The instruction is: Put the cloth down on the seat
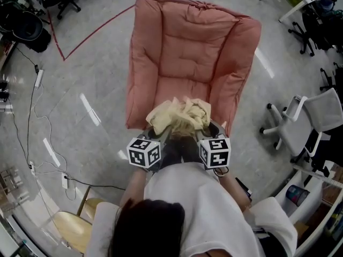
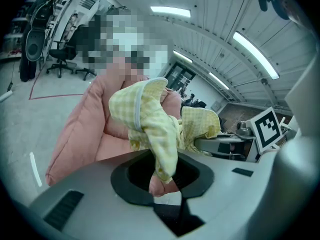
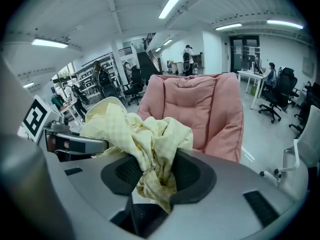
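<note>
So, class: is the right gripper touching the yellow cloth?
Touching: the right gripper view shows the right gripper clamped on the yellow cloth.

Head view looks steeply down — gripper views forward, close — all show the seat (image 1: 193,52).

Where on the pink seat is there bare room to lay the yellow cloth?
The seat pad is bare, bordered by the backrest and the side bolsters. Only its front edge is crowded: the cloth is held there, bunched, by the left gripper and right gripper.
</note>
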Available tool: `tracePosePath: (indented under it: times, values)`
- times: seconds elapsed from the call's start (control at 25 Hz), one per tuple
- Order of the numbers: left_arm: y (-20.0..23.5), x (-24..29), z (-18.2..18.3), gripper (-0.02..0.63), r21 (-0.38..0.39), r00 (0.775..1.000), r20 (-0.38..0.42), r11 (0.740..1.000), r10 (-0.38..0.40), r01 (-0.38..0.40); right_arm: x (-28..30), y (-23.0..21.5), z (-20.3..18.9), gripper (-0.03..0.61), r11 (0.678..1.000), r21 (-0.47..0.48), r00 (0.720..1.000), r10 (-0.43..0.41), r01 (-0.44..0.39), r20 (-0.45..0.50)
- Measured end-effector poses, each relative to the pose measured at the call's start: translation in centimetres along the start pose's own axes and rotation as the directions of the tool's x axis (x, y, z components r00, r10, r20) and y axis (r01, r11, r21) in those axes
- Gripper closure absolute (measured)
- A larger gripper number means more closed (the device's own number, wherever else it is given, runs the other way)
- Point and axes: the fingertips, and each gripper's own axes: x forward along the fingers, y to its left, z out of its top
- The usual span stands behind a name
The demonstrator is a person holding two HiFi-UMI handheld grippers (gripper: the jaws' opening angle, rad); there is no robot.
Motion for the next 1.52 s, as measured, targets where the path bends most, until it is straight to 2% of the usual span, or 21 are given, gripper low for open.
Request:
tracePosePath:
  times: [0.44, 0.68, 1.0, 1.52]
  values:
    - [0.8, 3.2, 1.2, 0.518, -0.032, 0.999, -0.007, 0.999, 0.033, -0.033, 2.6, -2.8, 0.7, 0.403, 1.000, 0.011, 1.000, 0.008, -0.008, -0.027]
    - [2.4, 5.0, 0.7, 0.518, -0.094, 0.997, -0.013, 0.993, 0.073, -0.074, 4.3, -3.9, 0.2, 0.402, 1.000, -0.003, 0.998, 0.028, -0.028, -0.058]
    - [3.8, 7.8, 0.3, 0.518, -0.128, 0.994, -0.033, 0.986, 0.105, -0.108, 7.2, -5.8, -0.2, 0.402, 0.999, -0.012, 0.995, 0.044, -0.045, -0.091]
    - [8.0, 12.7, -0.9, 0.518, -0.137, 0.988, -0.066, 0.980, 0.136, -0.144, 13.7, -7.9, -2.3, 0.402, 0.999, 0.015, 0.989, 0.039, -0.037, -0.142]
